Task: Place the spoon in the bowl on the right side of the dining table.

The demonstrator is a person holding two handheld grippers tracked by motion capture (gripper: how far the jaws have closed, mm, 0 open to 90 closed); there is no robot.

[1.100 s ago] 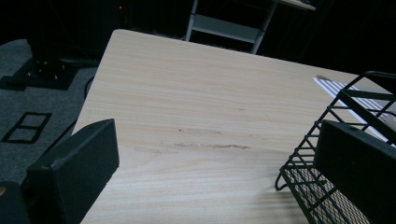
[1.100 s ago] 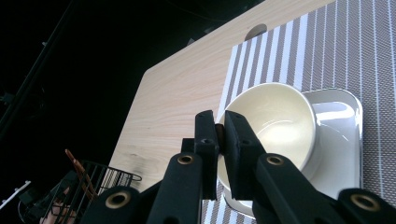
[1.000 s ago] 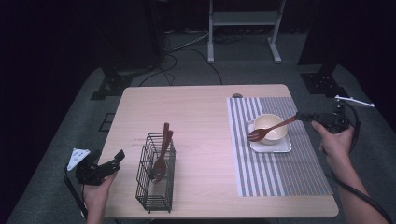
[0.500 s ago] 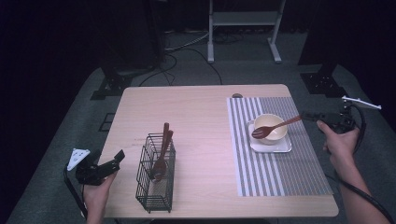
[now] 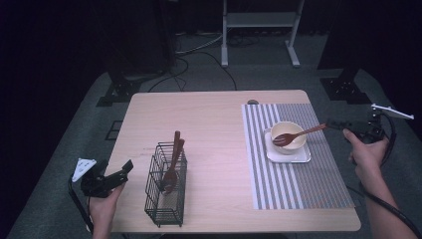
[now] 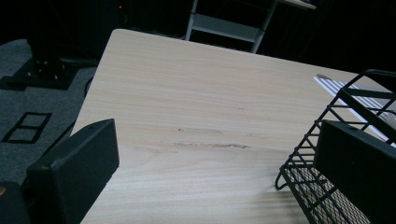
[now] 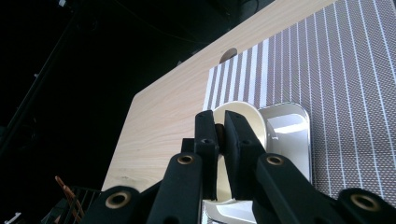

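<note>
A brown wooden spoon [image 5: 297, 134] lies slanted over a cream bowl [image 5: 288, 130], its head above the bowl's inside. The bowl stands on a white square plate [image 5: 293, 155]. At the mat's right edge my right gripper [image 5: 336, 123] is shut on the spoon's handle end. In the right gripper view the jaws of the right gripper [image 7: 218, 123] pinch the brown handle [image 7: 218, 133] in front of the bowl [image 7: 243, 114]. My left gripper [image 5: 115, 175] is open and holds nothing, off the table's front left corner; the left gripper [image 6: 215, 163] points across bare wood.
A black wire basket [image 5: 166, 185] holding wooden utensils [image 5: 172, 159] stands at the front left; its corner [image 6: 322, 186] is just by my left gripper's right jaw. A grey striped placemat [image 5: 303, 184] covers the table's right part. Dark floor, cables and a stand surround the table.
My right gripper has drawn a little to the right with the spoon, sliding its head from the bowl's left rim toward the middle. The left gripper has stayed put.
</note>
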